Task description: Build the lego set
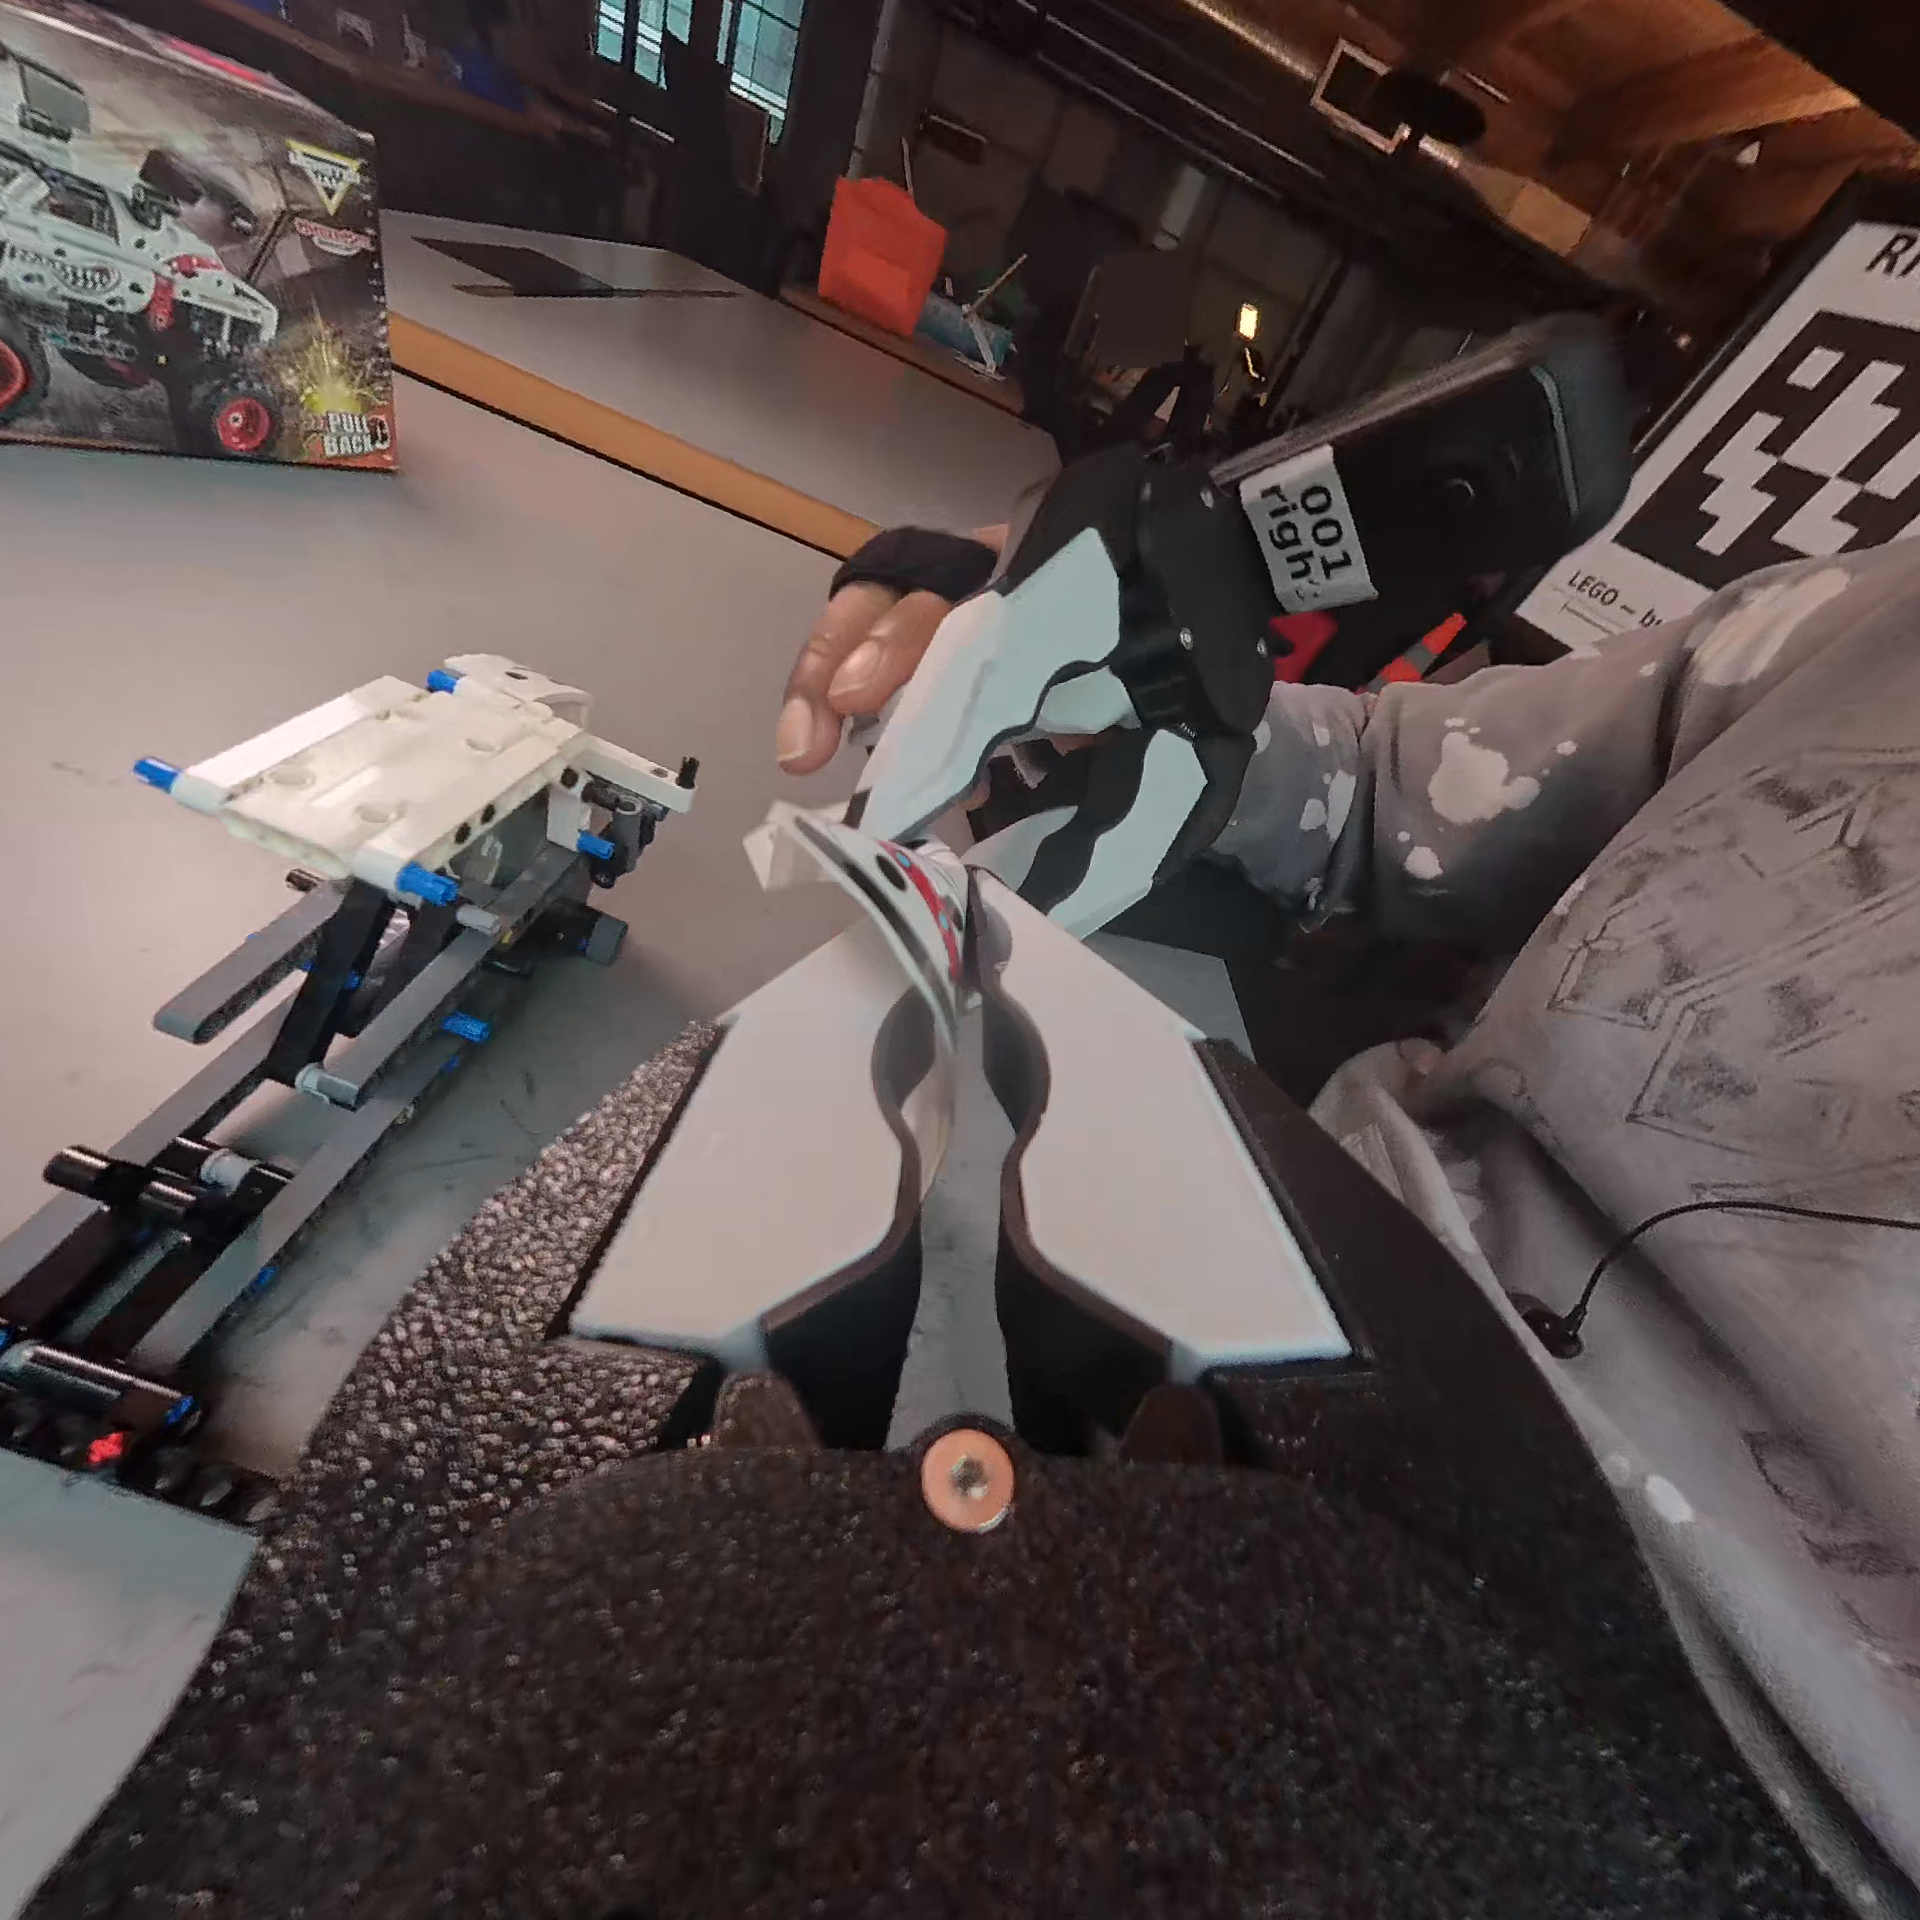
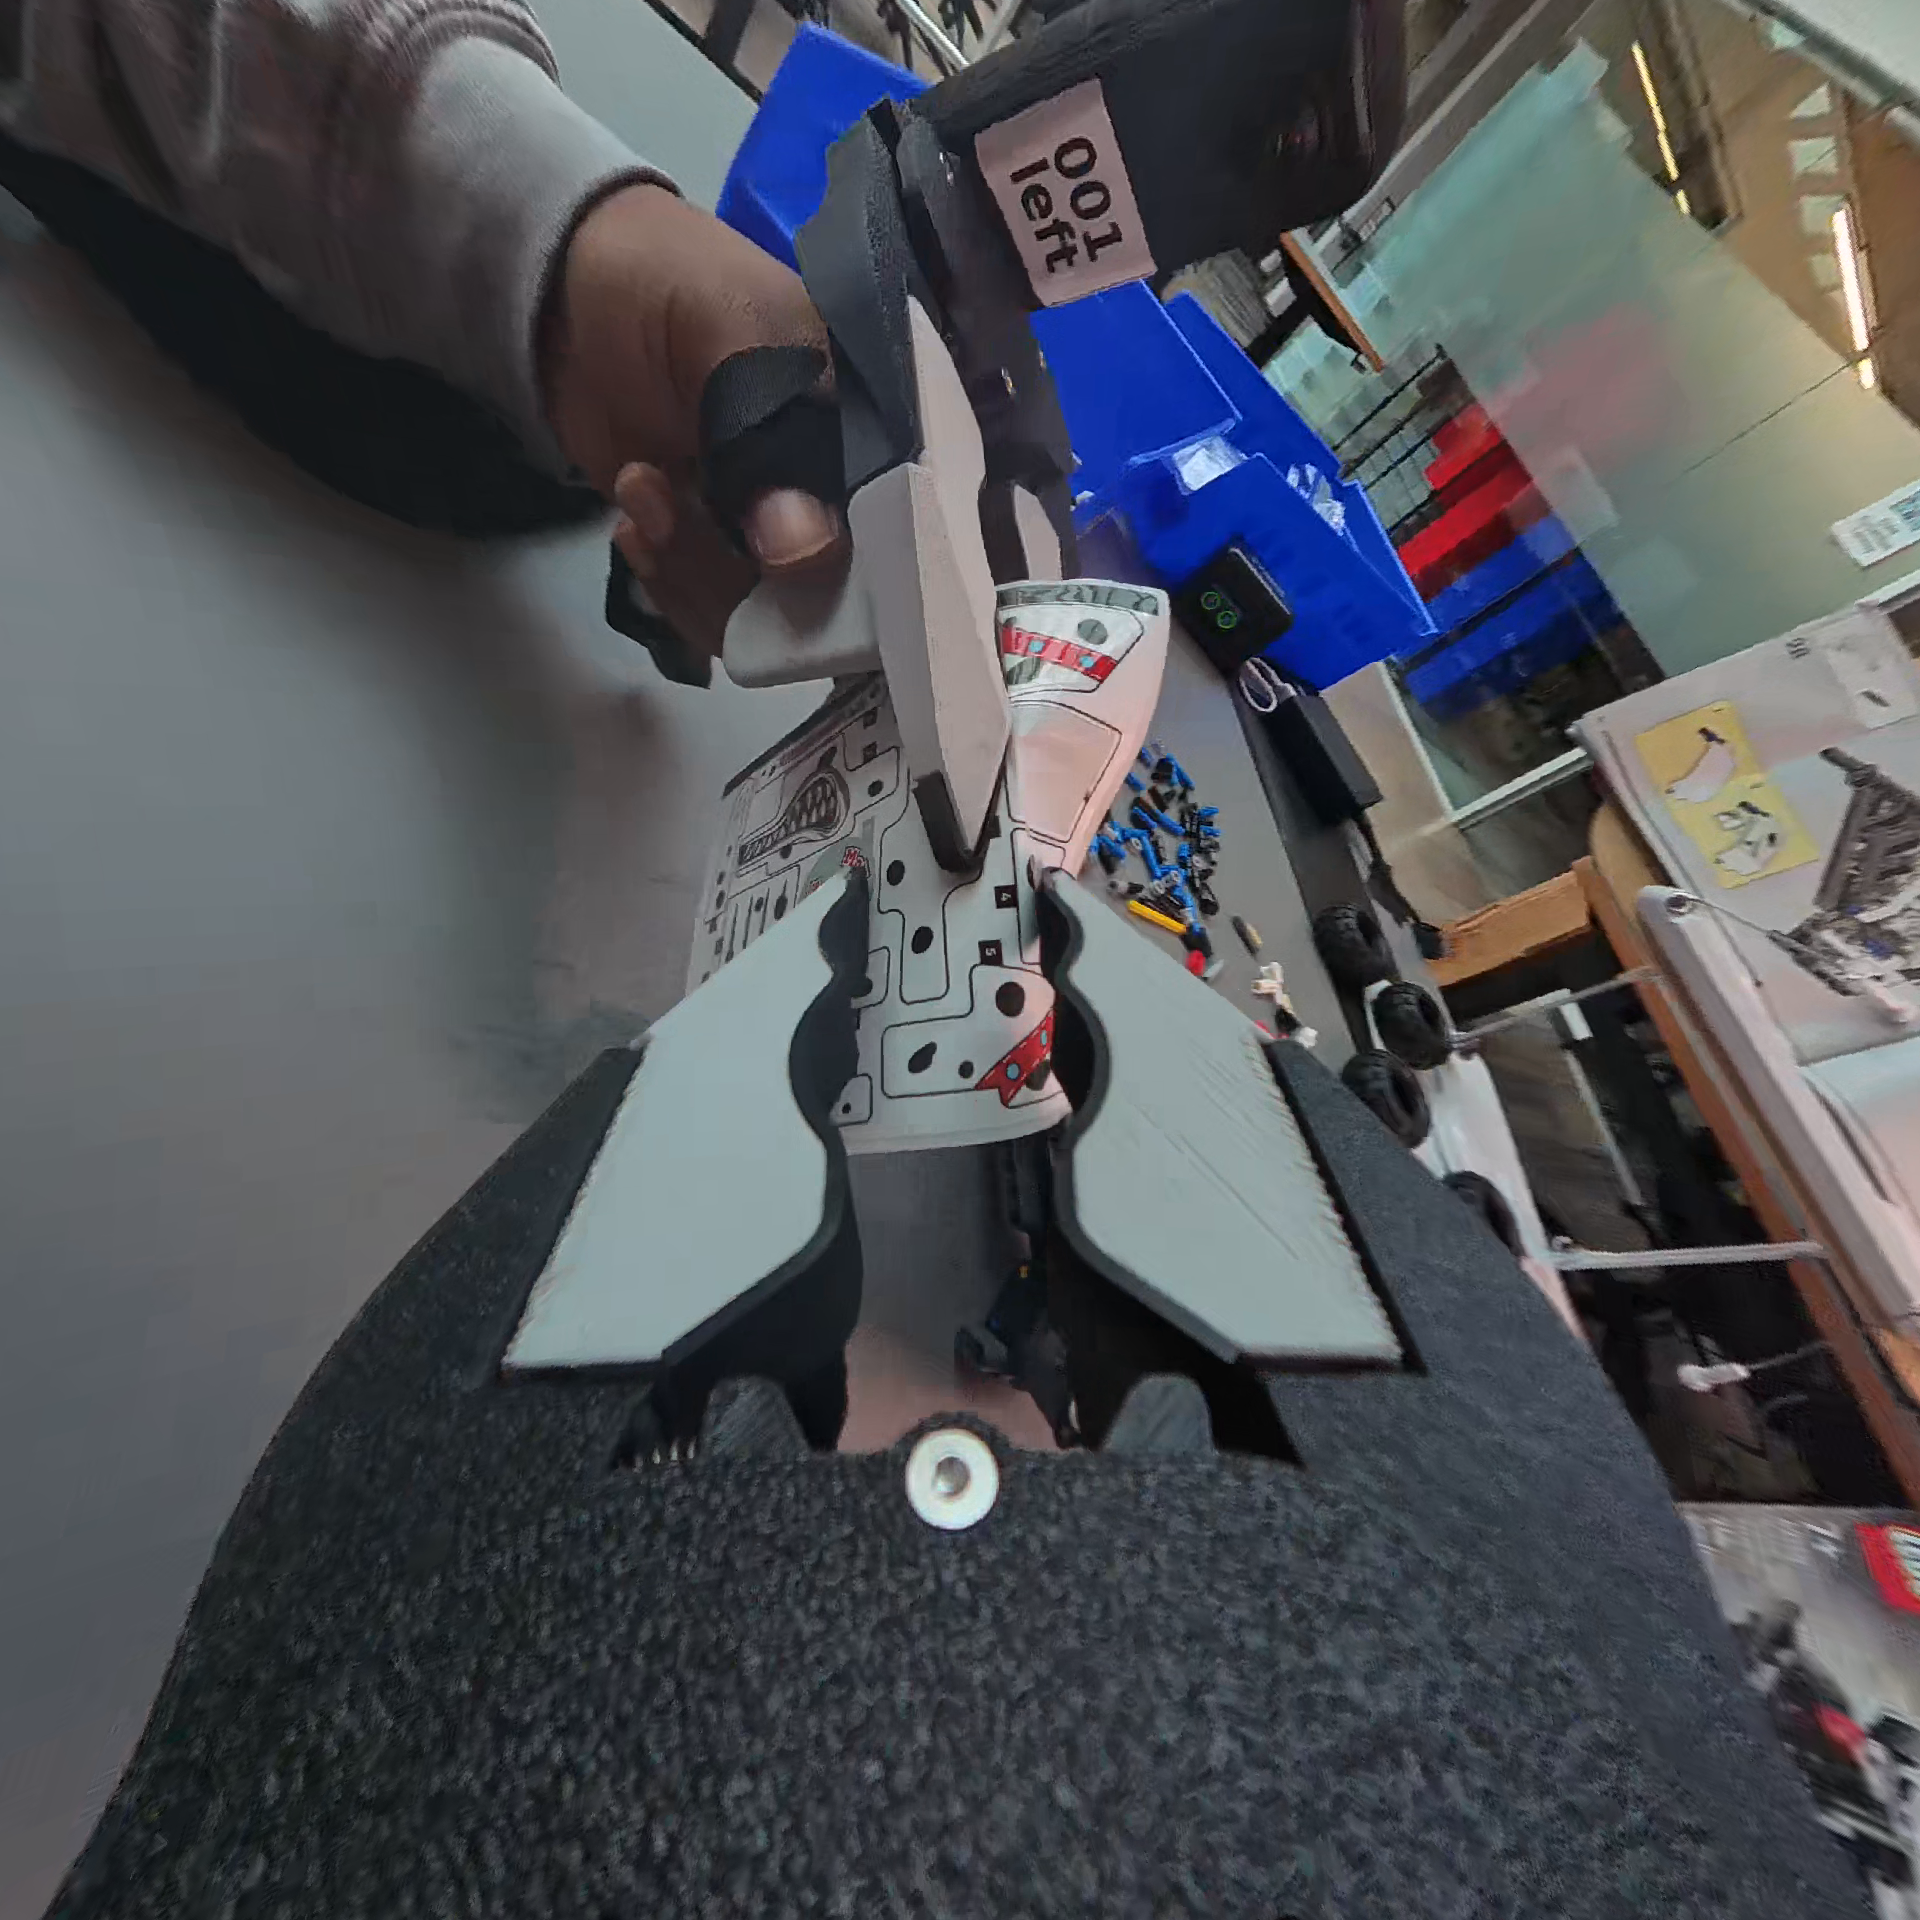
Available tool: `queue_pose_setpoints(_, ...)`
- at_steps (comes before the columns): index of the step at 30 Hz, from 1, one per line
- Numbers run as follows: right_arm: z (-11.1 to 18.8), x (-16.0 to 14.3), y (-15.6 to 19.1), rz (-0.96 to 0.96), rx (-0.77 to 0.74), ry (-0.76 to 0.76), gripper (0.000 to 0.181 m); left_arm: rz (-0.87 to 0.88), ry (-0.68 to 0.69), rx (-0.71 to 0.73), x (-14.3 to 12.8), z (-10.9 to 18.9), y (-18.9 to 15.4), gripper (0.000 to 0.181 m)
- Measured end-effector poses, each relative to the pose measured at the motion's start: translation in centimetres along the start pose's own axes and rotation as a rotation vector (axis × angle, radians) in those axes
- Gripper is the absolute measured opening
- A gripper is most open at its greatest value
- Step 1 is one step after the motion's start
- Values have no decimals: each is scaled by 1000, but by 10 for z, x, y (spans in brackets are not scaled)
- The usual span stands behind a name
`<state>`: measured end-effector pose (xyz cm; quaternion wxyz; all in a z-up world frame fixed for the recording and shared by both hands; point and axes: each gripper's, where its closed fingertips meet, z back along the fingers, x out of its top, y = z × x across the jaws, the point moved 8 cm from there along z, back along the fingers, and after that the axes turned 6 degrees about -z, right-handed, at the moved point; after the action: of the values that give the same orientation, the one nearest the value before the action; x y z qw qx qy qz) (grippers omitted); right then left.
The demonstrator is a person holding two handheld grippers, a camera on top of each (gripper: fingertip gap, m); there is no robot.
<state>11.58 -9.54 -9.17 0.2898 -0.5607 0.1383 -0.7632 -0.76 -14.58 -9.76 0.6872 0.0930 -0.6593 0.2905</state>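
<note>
The left gripper pinches the sticker sheet, hiding part of it. The right gripper is spread wide.

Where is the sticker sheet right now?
The sticker sheet is held up above the table, pinched by the left gripper; in the right wrist view it sits between the right gripper's open fingers.

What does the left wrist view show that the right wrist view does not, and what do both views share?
Only the left wrist view shows the half-built white, grey and black brick chassis and the printed truck box. Only the right wrist view shows the blue plastic bins, loose small bricks and black rubber tyres. Both show the spotted white sticker sheet, pinched by the left hand-held gripper, with the right hand-held gripper at it.
</note>
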Motion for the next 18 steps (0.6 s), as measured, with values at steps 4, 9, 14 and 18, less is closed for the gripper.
queue_pose_setpoints(4, 3, 0, 0, -145, 90, -78, 17, -134, 43, 17, 1, 1, -6, 0)
queue_pose_setpoints(9, 10, -1, -2, -252, 145, -149, 9, -183, 51, 17, 4, 0, -12, 0)
queue_pose_setpoints(14, 9, -8, -4, -398, 242, -153, 9, -244, 115, 54, 1, -2, -15, 0)
queue_pose_setpoints(18, 9, -11, -1, -430, 330, -128, 6, -290, 176, 44, -2, -5, -20, 0)
